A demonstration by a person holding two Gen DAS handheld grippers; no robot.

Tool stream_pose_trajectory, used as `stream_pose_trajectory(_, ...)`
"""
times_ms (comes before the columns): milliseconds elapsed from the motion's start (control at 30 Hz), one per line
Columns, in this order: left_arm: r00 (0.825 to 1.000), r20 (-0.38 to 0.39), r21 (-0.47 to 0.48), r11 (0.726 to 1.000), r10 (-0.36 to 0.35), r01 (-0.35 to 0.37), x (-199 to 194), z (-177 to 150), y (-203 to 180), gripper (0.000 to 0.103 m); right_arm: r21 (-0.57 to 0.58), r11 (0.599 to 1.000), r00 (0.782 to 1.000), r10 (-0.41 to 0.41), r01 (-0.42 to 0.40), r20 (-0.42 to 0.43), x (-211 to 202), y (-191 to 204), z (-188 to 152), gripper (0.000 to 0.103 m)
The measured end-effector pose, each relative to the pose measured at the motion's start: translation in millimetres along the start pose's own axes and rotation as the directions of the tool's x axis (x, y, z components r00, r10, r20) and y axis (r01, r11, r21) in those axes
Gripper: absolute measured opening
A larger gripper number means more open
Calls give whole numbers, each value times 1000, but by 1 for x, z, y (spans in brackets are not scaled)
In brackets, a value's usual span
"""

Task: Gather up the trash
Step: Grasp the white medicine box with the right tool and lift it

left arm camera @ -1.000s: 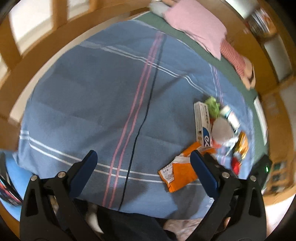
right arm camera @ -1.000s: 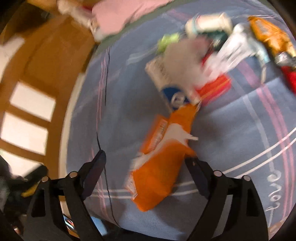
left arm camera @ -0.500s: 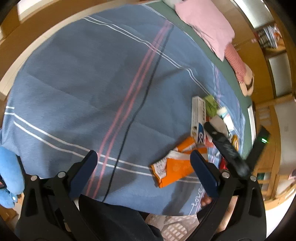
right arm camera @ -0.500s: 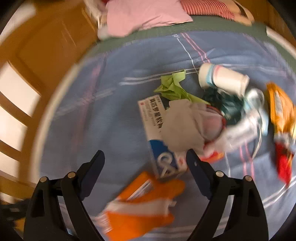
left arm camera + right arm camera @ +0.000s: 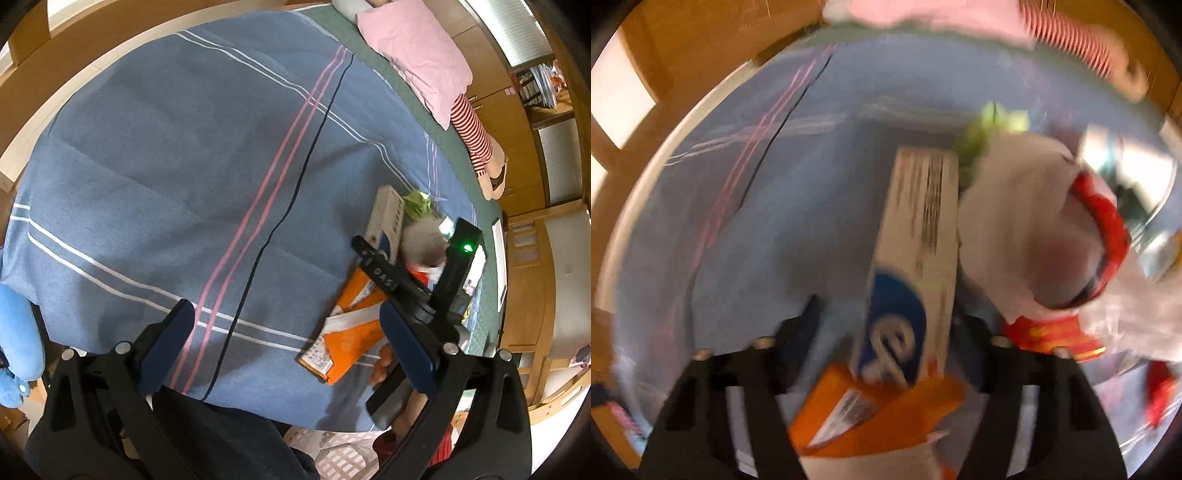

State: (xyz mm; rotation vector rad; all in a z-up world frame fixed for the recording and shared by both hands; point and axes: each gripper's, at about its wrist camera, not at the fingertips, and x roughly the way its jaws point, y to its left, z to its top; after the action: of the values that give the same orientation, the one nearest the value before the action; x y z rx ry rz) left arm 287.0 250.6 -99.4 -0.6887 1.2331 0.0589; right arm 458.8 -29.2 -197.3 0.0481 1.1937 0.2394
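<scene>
A pile of trash lies on the blue striped blanket (image 5: 184,147): an orange wrapper (image 5: 343,336) (image 5: 882,413), a long white box with a blue logo (image 5: 386,218) (image 5: 916,258), crumpled white tissue (image 5: 1015,221), green paper (image 5: 993,125) and red packaging (image 5: 1104,221). My left gripper (image 5: 288,328) is open and empty, held above the blanket's near edge. My right gripper (image 5: 890,325) is open, low over the pile, its fingers on either side of the white box's near end and the orange wrapper. The right gripper also shows in the left wrist view (image 5: 406,284).
A pink pillow (image 5: 417,55) and a striped doll (image 5: 476,144) lie at the bed's far end. A blue plush toy (image 5: 14,343) sits at the left edge. Wooden bed frame and cabinets (image 5: 532,229) surround the bed.
My right gripper has dropped down and forward onto the trash pile, now straddling the white box and orange wrapper. My left gripper has stayed open, shifting slightly.
</scene>
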Motion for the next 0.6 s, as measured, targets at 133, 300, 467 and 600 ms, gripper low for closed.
stream_pose_trajectory(133, 1000, -2, -2, 1000, 13, -13, 2, 1, 3, 100, -19, 1000, 999, -22, 22, 35, -5, 0, -2, 46)
stream_pose_trajectory(300, 1000, 16, -38, 999, 16, -15, 0, 4, 10, 100, 68, 997, 995, 38, -45, 92, -25, -17, -6, 45)
stream_pose_trajectory(467, 1000, 12, -14, 1000, 20, -20, 2, 4, 7, 100, 84, 988, 967, 105, -128, 231, -60, -17, -6, 45)
stream_pose_trajectory(600, 1000, 13, -15, 1000, 18, -18, 0, 5, 8, 100, 91, 968, 896, 180, -236, 405, -104, -30, -5, 45)
